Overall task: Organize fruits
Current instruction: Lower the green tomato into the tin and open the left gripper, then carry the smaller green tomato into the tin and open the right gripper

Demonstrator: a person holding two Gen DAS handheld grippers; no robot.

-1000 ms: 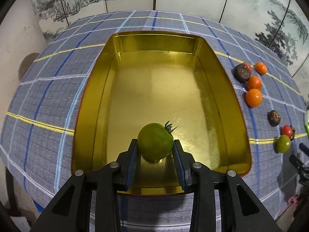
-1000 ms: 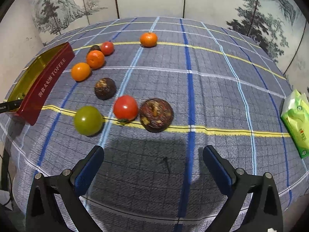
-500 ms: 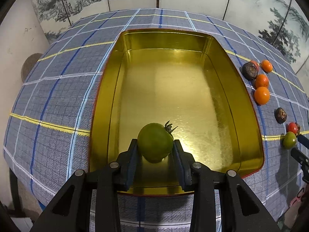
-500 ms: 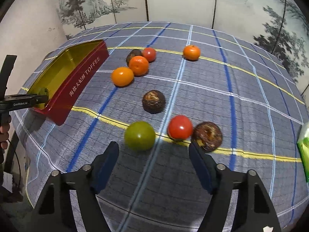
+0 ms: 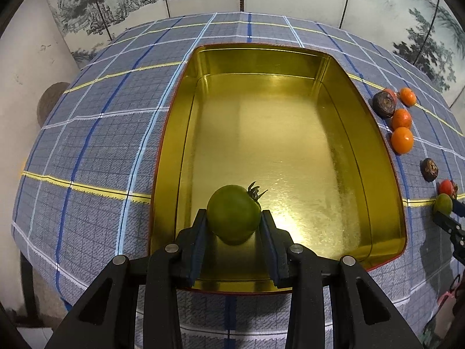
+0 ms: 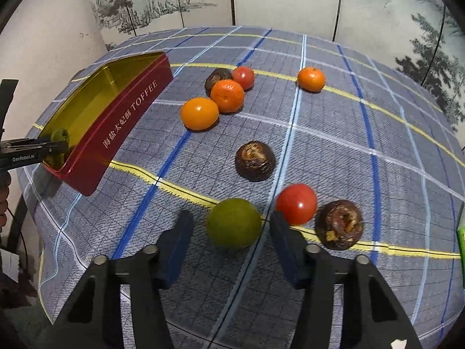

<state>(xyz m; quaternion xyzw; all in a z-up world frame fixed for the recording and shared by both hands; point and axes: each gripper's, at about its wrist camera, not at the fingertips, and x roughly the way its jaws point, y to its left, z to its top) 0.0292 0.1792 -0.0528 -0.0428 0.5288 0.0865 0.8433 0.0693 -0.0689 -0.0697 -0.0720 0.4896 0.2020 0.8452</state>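
Closing our right hand-held gripper (image 6: pixel 231 234) around the green fruit (image 6: pixel 234 222), pads not yet touching; keep centred, clear of red tomato (image 6: pixel 296 203). Left hand-held gripper (image 5: pixel 234 226) stays clamped on green tomato (image 5: pixel 233 213) over the tin (image 5: pixel 375 133).

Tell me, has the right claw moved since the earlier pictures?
Yes. The right claw has slid left across the checked tablecloth, from facing the dark wrinkled fruit to straddling the round green fruit, jaws closing around it.

plaid tablecloth (image 6: pixel 377 133) | painted folding screen (image 6: pixel 284 0) behind | green packet (image 6: pixel 460 250) right edge
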